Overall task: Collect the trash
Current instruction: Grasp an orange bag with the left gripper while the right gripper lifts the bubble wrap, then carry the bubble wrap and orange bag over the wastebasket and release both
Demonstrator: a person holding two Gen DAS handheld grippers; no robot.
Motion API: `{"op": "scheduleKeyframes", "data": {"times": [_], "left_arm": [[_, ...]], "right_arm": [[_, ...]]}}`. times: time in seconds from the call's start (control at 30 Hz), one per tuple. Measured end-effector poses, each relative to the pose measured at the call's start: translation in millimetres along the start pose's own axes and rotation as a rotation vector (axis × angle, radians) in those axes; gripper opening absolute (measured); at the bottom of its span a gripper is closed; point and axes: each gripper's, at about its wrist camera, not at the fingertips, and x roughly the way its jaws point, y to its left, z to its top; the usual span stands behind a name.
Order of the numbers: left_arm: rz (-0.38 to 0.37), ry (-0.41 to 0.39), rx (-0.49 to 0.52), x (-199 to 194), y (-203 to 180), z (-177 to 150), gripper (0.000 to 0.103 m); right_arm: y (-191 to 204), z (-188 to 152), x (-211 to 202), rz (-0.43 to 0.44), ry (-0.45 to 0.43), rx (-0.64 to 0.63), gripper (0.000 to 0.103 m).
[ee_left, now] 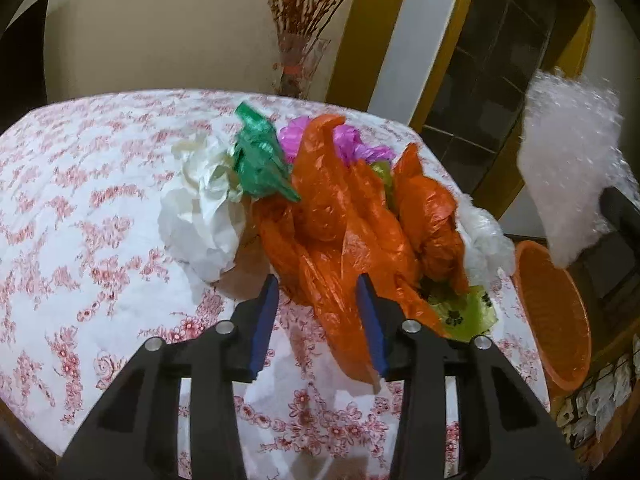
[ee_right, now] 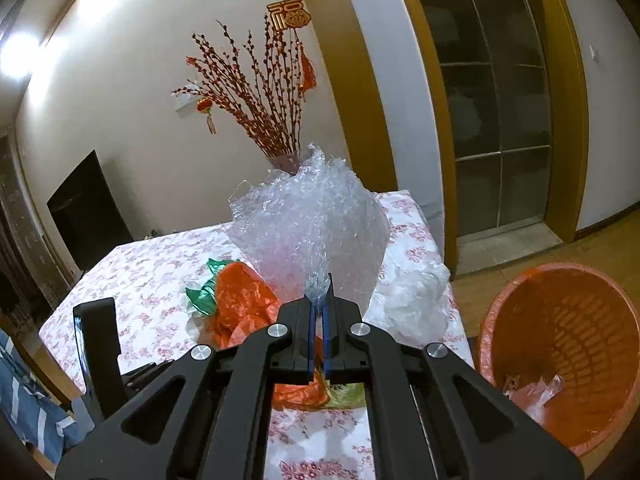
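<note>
The right gripper (ee_right: pixel 319 300) pinches a crumpled sheet of clear bubble wrap (ee_right: pixel 308 232), lifted above the floral-clothed bench (ee_right: pixel 152 280). The left gripper (ee_left: pixel 318 300), part open, straddles a crumpled orange plastic bag (ee_left: pixel 340 240) on the bench. An orange plastic basket (ee_right: pixel 560 344) stands beside the bench.

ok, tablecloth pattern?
White tablecloth with a pink-red floral print, roses and sprigs all over. Clearest in the left wrist view.

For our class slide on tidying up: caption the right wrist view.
Right gripper shut on bubble wrap, held above the floral table beside the orange basket.
</note>
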Motion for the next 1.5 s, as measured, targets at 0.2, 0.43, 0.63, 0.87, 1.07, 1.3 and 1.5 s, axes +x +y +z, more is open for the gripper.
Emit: {"op": "scheduleKeyframes", "data": {"times": [0.2, 0.43, 0.63, 0.87, 1.07, 1.3, 1.5], "left_arm": [[-0.009, -0.051, 0.025, -14, -11, 2, 0.037], [-0.06, -0.074, 0.102, -5, -57, 28, 0.04], [-0.025, -0.027, 0.149, 34, -89, 46, 0.05], [-0.027, 0.041, 0.152, 65, -91, 47, 0.031], [-0.075, -0.005, 0.163, 47, -95, 46, 0.027], [-0.119, -0.059, 0.178, 14, -113, 54, 0.027], [-0.187, -0.082, 0.224, -7, -143, 50, 0.027]], "right_arm": [[-5, -2, -2, -0.016, -0.006, -0.006, 0.002], [-18, -2, -11, -0.052, -0.02, 0.007, 0.002], [-38, -1, -16, -0.087, -0.02, 0.028, 0.002], [-57, -3, -16, -0.108, -0.006, 0.048, 0.002], [-63, -1, -20, -0.117, -0.016, 0.06, 0.002], [-78, 1, -37, -0.159, -0.049, 0.073, 0.002], [-96, -2, -51, -0.225, -0.069, 0.09, 0.002]]}}
